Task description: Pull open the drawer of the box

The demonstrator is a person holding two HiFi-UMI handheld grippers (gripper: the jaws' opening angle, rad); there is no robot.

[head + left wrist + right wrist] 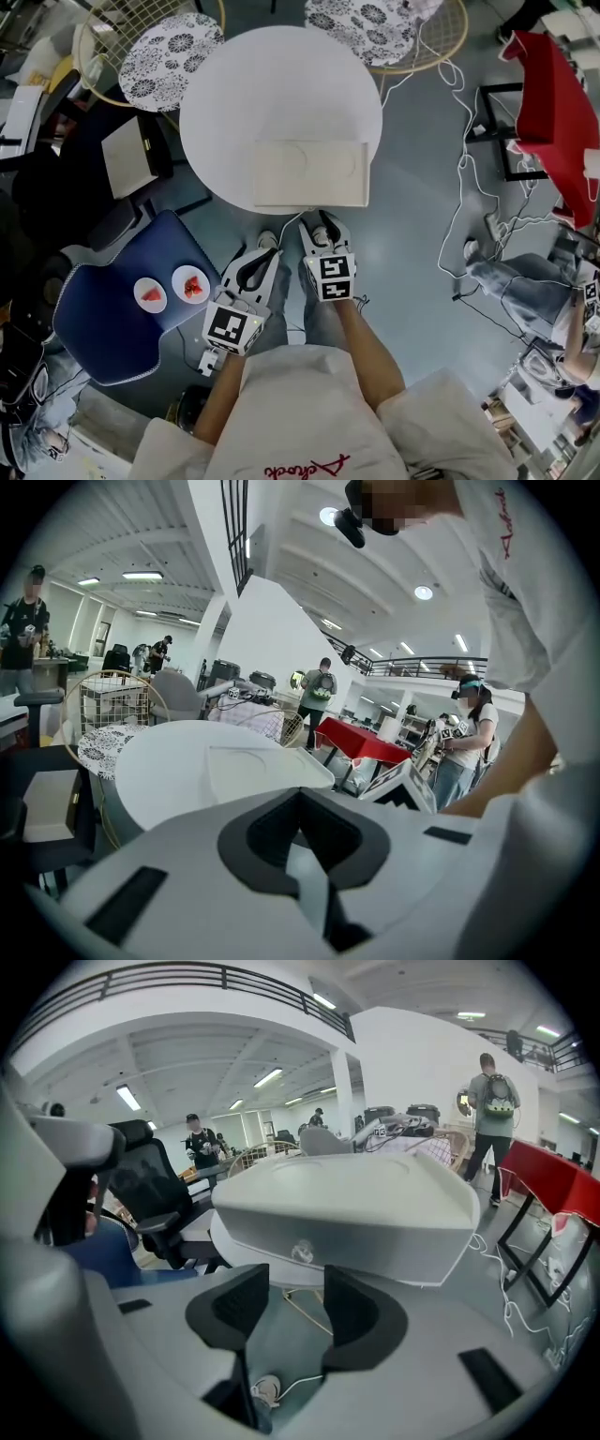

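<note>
A flat white box (309, 173) lies on the round white table (281, 75), at the edge nearest me. In the right gripper view its drawer front faces me, with a small round knob (302, 1252) in the middle. My right gripper (295, 1312) is open just short of that knob, level with it, and nothing is between its dark pads (236, 1309). In the head view the right gripper (317, 222) sits right at the box's front edge. My left gripper (272, 255) hangs lower and to the left, away from the table. Its jaws (300, 794) look shut and hold nothing.
A blue chair (103, 328) at the left carries two small plates of red food (150, 293). Two wire chairs with patterned cushions (169, 47) stand behind the table. At the right are a red table (553, 84) and white cables (469, 197) on the floor.
</note>
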